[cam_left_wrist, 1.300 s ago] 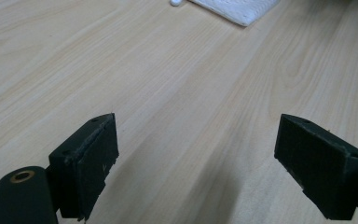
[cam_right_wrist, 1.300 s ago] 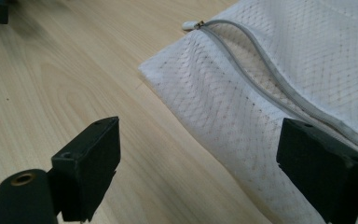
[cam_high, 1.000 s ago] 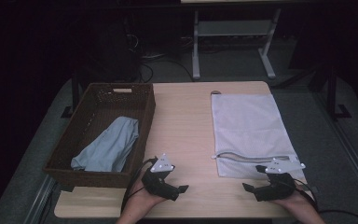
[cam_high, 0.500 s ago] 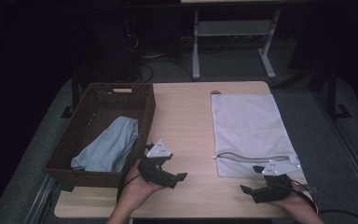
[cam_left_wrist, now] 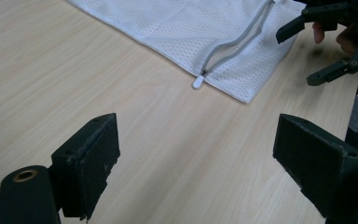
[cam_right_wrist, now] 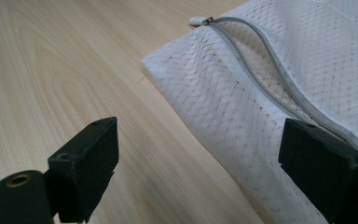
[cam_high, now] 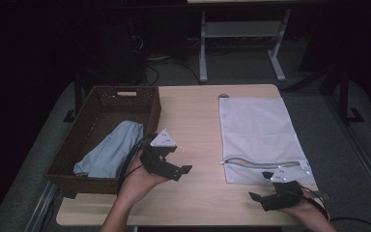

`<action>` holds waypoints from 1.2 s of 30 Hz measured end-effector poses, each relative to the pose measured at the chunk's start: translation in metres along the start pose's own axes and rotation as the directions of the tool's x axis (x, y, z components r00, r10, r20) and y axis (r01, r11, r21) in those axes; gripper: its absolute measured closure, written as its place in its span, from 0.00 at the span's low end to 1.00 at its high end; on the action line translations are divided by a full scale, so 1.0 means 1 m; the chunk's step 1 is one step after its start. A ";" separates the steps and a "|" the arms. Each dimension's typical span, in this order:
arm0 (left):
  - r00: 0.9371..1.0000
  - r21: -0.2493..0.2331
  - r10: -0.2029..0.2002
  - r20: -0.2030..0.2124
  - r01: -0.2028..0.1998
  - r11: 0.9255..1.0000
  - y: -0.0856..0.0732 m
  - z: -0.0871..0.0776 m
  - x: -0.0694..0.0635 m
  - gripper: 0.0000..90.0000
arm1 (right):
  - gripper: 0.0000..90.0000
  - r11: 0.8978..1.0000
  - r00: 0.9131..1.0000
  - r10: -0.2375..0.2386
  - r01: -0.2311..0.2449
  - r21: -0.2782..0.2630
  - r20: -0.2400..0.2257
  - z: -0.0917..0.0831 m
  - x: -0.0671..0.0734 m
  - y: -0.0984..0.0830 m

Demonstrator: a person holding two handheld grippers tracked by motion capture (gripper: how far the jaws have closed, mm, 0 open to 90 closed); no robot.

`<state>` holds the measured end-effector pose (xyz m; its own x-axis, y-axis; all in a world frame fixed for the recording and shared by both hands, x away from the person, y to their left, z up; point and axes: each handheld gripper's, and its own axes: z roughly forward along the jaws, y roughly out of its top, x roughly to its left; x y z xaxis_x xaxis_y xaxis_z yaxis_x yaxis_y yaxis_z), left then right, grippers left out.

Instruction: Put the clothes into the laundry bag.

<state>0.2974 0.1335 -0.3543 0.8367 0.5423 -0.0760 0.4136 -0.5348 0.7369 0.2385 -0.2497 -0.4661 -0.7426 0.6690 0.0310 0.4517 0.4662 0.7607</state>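
Pale wood-grain laminate covered the table (cam_high: pixel 193 121), which stood in a dark room with a grey floor and a metal stand behind it. On its right half lay the white mesh laundry bag (cam_high: pixel 260 135), a flat rectangle of fine netted fabric with a grey zipper (cam_high: pixel 256 162) curving across its near end; the small white zipper pull (cam_left_wrist: pixel 198 82) rested at the bag's left edge, on the tabletop. Just in front of the bag's near right corner hovered the right gripper (cam_high: pixel 269 197), its black jaws spread wide and holding nothing; in the right gripper view one jaw stood over bare wood and the other over the mesh, with the bag's corner between them. Farther left, near the middle of the table's front half, the left gripper (cam_high: pixel 181 170) was held above the wood by the person's left hand (cam_high: pixel 140 178), a grey three-cornered plate on top, its blocky jaws likewise wide apart and empty, pointed toward the zipper end of the bag. At the table's left side sat a dark brown woven basket (cam_high: pixel 101 104), rectangular with slanted walls, and inside it lay a soft, rumpled light blue cloth (cam_high: pixel 110 149).
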 end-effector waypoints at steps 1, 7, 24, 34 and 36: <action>1.000 0.001 -0.001 -0.004 0.001 1.000 0.002 -0.001 0.002 0.15 | 0.12 1.000 1.000 0.001 -0.001 0.002 0.000 0.000 0.000 0.000; 1.000 0.018 -0.001 -0.017 0.001 1.000 0.013 -0.011 0.013 0.15 | 0.12 1.000 1.000 -0.002 0.002 0.005 0.002 0.001 0.000 0.000; 0.994 -0.007 -0.069 -0.089 0.069 0.998 0.013 -0.041 0.055 0.16 | 0.12 1.000 1.000 -0.003 0.003 0.012 0.005 0.002 -0.001 -0.001; 0.970 -0.009 -0.101 -0.223 0.102 0.995 0.005 -0.070 0.084 0.15 | 0.12 1.000 1.000 -0.003 0.003 0.012 0.005 0.002 -0.001 -0.001; 0.962 -0.016 -0.116 -0.248 0.116 0.993 0.002 -0.075 0.092 0.15 | 0.12 1.000 1.000 0.000 0.000 0.010 0.006 0.002 -0.001 -0.001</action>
<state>0.3487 0.2305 -0.3094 0.6676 0.7445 0.0076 0.5022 -0.4578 0.7337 0.2397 -0.2498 -0.4678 -0.7397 0.6723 0.0276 0.4570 0.4719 0.7539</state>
